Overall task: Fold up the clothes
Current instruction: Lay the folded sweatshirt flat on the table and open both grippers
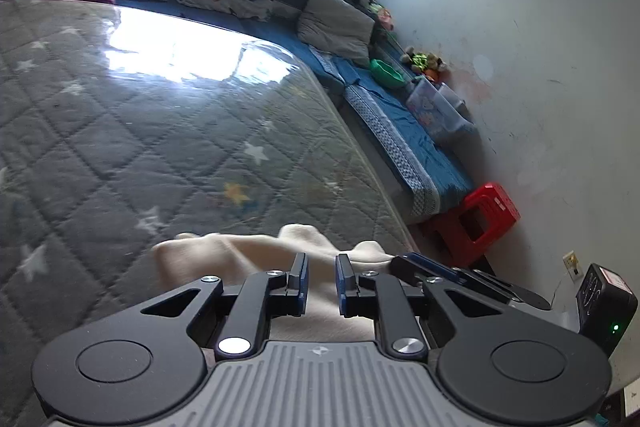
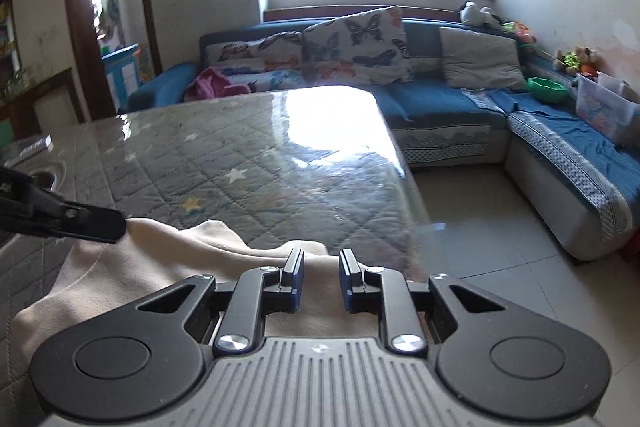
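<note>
A cream-coloured soft cloth garment [image 2: 132, 259] lies at the near edge of the table with the grey quilted star-pattern cover under a glossy clear sheet [image 1: 160, 115]. The garment is bunched, with rounded folds and a raised ridge, so it is neither flat nor a neat folded packet.

The left gripper [image 1: 321, 283] hovers just over the cloth. Its two blue-padded fingers stand a little apart, with a narrow gap, and nothing is between them; only cloth shows below. In the right wrist view, this same tool comes in from the left and its black tip touches the far corner of the garment, but I cannot tell from there whether it pinches the cloth.

The right gripper [image 2: 319, 279] is also over the cloth, near the table's right side. Its jaws are likewise slightly parted and hold nothing.

I judge the cloth to be light, limp and thick like fleece. It will sag and drape when lifted, and it may slide easily on the shiny sheet. A good hold would be at an edge or a corner, pinching one layer only, because a grip in the middle would only bunch it more.
</note>
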